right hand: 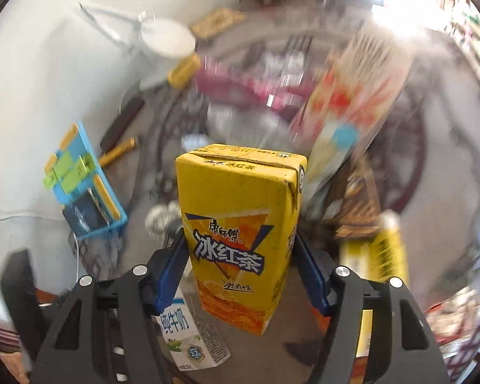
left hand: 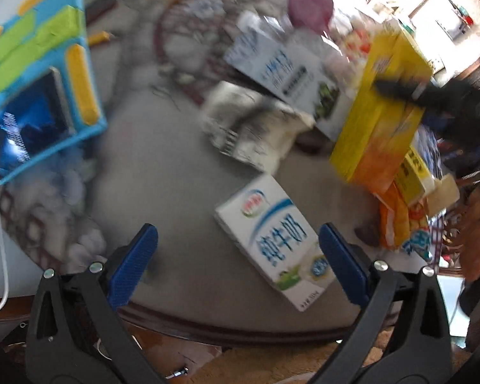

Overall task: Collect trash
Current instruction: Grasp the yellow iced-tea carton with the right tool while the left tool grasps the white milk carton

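My right gripper (right hand: 240,256) is shut on a yellow iced-tea carton (right hand: 240,227) and holds it upright above the table. The same carton shows in the left wrist view (left hand: 380,105) at the right, lifted, with a black finger across it. My left gripper (left hand: 238,252) is open and empty, low over the table's near edge. A white and blue milk carton (left hand: 273,240) lies flat just ahead of its right finger; it also shows under the right gripper (right hand: 188,332). A crumpled grey wrapper (left hand: 252,124) lies further back.
A blue and green box (left hand: 38,86) stands at the left. A larger white carton (left hand: 281,73), yellow packets (left hand: 412,172) and an orange bag (left hand: 396,214) crowd the right. A tall printed box (right hand: 352,112) and a white lamp (right hand: 166,36) stand behind. The table's dark rim (left hand: 240,329) curves near.
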`<action>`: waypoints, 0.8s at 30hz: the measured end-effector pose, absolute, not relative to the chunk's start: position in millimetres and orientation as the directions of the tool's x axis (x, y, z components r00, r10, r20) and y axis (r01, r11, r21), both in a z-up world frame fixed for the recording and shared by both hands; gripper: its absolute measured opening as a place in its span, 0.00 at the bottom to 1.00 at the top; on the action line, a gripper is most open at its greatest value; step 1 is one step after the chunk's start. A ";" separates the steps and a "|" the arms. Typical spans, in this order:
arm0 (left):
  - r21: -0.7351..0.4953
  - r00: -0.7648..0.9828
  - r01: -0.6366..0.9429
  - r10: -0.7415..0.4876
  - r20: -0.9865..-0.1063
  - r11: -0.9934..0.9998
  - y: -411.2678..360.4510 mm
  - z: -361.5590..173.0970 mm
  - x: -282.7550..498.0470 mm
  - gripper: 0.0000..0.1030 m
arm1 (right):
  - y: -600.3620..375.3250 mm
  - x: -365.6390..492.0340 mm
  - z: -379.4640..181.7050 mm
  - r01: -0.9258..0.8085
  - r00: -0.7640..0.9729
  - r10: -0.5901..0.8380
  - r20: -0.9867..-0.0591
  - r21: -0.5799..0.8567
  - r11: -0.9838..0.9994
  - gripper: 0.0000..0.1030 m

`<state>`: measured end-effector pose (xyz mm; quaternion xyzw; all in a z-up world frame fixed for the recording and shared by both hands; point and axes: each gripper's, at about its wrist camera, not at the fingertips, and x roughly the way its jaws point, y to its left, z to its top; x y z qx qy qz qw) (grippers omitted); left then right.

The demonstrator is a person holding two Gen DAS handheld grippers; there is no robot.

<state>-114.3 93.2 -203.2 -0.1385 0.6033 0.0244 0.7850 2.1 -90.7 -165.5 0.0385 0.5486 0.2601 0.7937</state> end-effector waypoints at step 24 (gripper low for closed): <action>-0.175 0.342 -0.266 -0.076 -0.937 0.948 88.6 -194.7 -65.9 0.54 | -139.8 -0.2 -117.5 -0.346 0.406 0.466 -0.786 0.340 0.875 0.61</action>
